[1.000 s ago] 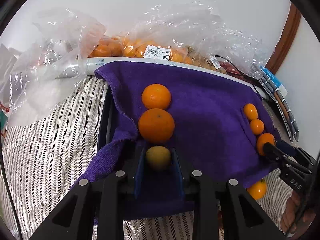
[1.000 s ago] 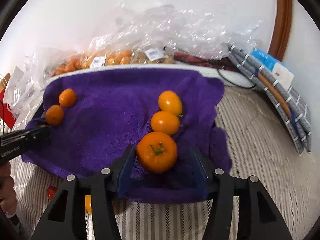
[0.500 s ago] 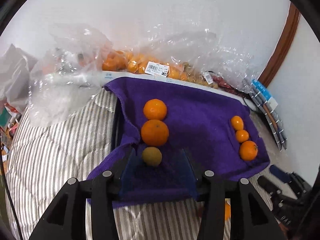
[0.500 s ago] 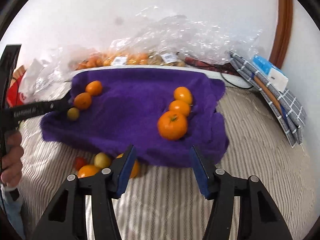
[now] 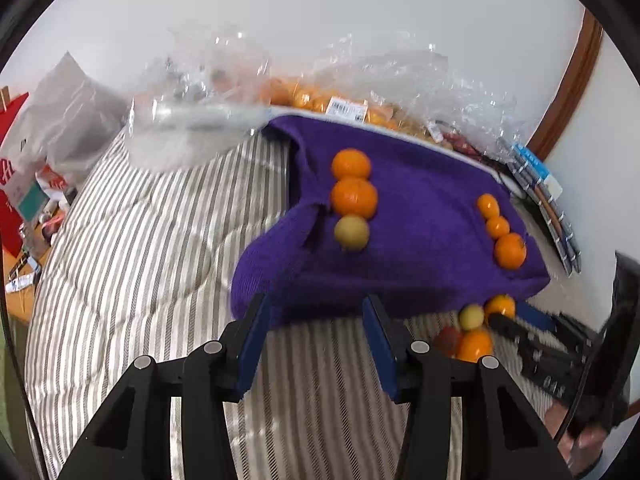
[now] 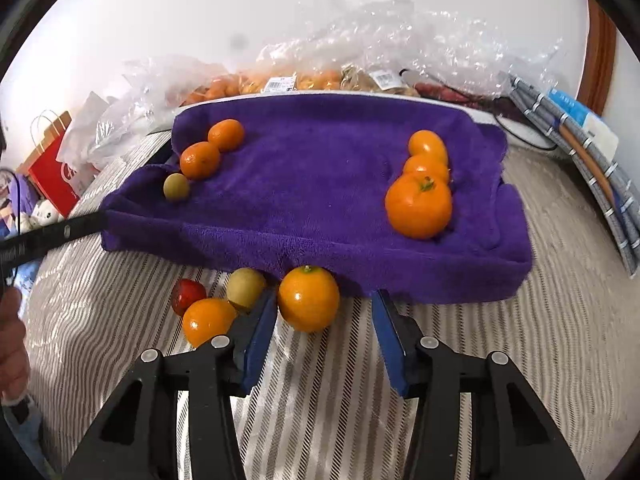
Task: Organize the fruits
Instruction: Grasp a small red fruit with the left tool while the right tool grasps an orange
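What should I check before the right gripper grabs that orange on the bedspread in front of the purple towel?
1. Right gripper open: ok.
2. Loose orange centred between its fingers: not ok, it sits toward the left finger.
3. Neighbours clear: cannot tell, the yellowish fruit lies close.
4. Left gripper empty and out of the way: ok.
5. Room on the purple towel between the two rows: ok.

Plush purple towel [image 6: 312, 184], glossy oranges [image 6: 418, 210]
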`<state>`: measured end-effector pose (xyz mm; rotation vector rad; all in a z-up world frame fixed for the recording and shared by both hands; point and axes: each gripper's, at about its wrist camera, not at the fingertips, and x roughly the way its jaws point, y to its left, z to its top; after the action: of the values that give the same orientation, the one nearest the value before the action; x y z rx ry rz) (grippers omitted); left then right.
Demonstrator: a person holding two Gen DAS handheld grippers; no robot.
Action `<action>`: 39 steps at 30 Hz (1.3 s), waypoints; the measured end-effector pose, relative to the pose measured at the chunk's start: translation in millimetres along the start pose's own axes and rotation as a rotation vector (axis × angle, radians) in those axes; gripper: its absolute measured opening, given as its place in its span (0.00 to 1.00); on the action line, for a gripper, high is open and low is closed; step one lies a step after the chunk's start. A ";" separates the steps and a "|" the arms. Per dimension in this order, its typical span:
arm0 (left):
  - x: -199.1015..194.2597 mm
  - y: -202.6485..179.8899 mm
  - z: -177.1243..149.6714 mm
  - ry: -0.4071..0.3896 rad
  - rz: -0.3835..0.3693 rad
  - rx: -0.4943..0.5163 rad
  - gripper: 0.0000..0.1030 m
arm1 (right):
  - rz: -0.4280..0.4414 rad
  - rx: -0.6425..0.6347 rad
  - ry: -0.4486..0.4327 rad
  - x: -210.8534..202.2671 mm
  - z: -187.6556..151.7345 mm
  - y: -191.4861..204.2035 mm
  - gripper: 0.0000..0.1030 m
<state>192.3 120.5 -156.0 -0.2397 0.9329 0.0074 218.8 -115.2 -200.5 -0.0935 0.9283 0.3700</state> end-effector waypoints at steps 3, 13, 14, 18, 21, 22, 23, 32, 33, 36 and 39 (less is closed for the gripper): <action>4.9 -6.6 -7.0 0.031 -0.030 0.042 0.43 | 0.013 -0.004 -0.009 3.8 1.7 0.5 0.32; 25.7 -52.1 -22.0 0.097 -0.113 0.170 0.41 | -0.036 0.000 -0.056 -29.7 -12.3 -21.3 0.32; 27.4 -55.7 -23.6 0.103 -0.118 0.179 0.41 | -0.040 0.007 -0.058 -31.9 -14.1 -24.8 0.32; 32.2 -70.9 -31.1 0.109 -0.137 0.220 0.40 | -0.053 0.057 -0.065 -41.3 -24.2 -43.9 0.32; 33.3 -79.2 -33.2 0.095 -0.121 0.247 0.39 | -0.059 0.069 -0.066 -44.4 -29.4 -51.0 0.32; 34.2 -81.9 -33.1 0.095 -0.118 0.256 0.38 | -0.060 0.070 -0.067 -45.5 -30.8 -52.6 0.32; 35.4 -83.8 -32.8 0.098 -0.120 0.260 0.38 | -0.061 0.070 -0.069 -46.5 -31.8 -53.8 0.32; 44.2 -102.6 -28.4 0.093 -0.098 0.296 0.32 | -0.066 0.078 -0.090 -56.0 -37.5 -58.7 0.32; 44.8 -103.9 -28.4 0.089 -0.092 0.300 0.31 | -0.067 0.080 -0.091 -56.6 -38.2 -59.6 0.32; 46.3 -104.0 -27.6 0.084 -0.089 0.285 0.27 | -0.064 0.090 -0.086 -56.9 -40.4 -61.2 0.32; 47.5 -102.7 -25.1 0.090 -0.081 0.263 0.27 | -0.065 0.092 -0.082 -56.8 -42.5 -61.5 0.32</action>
<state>212.0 10.7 -187.5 -0.0337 1.0018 -0.2007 177.2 -198.0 -185.7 -0.0236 0.8579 0.2685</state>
